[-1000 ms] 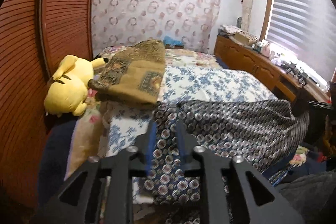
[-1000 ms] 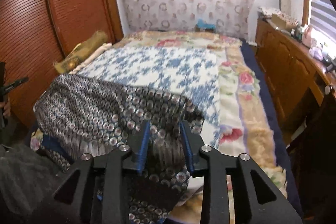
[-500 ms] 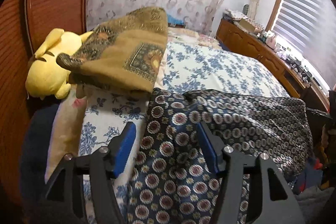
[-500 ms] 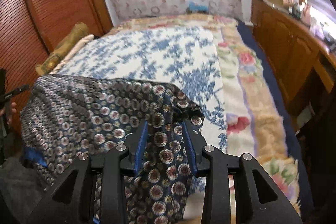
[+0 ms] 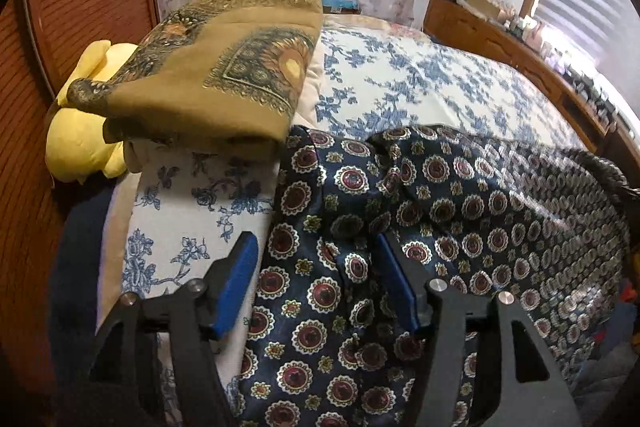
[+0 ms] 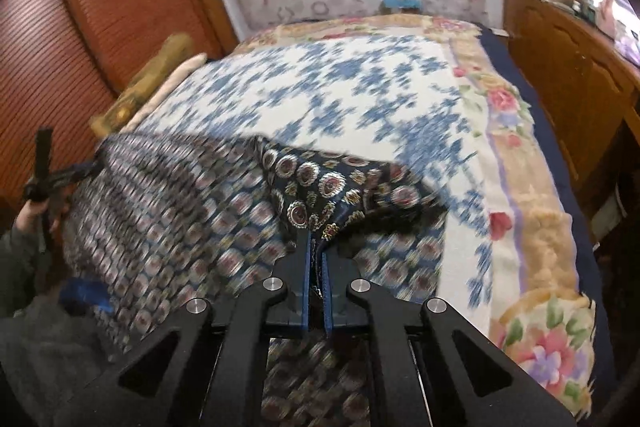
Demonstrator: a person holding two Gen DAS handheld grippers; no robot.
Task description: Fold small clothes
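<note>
Right gripper (image 6: pixel 316 259): jaws just closed, pinching a fold of navy medallion cloth (image 6: pixel 320 187); the grip point partly hidden between pads. Left gripper (image 5: pixel 316 267): jaws just widened, spread over the same cloth, not pressing. Cloth on floral bedspread (image 5: pixel 420 83); blurred toward 9 o'clock. Ochre scarf (image 5: pixel 224 67) at 11 o'clock hides most of a yellow plush (image 5: pixel 76 147).

Home bedroom, bed (image 6: pixel 400 99) with floral blanket, wooden dresser (image 6: pixel 568 67), plush toy (image 5: pixel 80 143)
</note>
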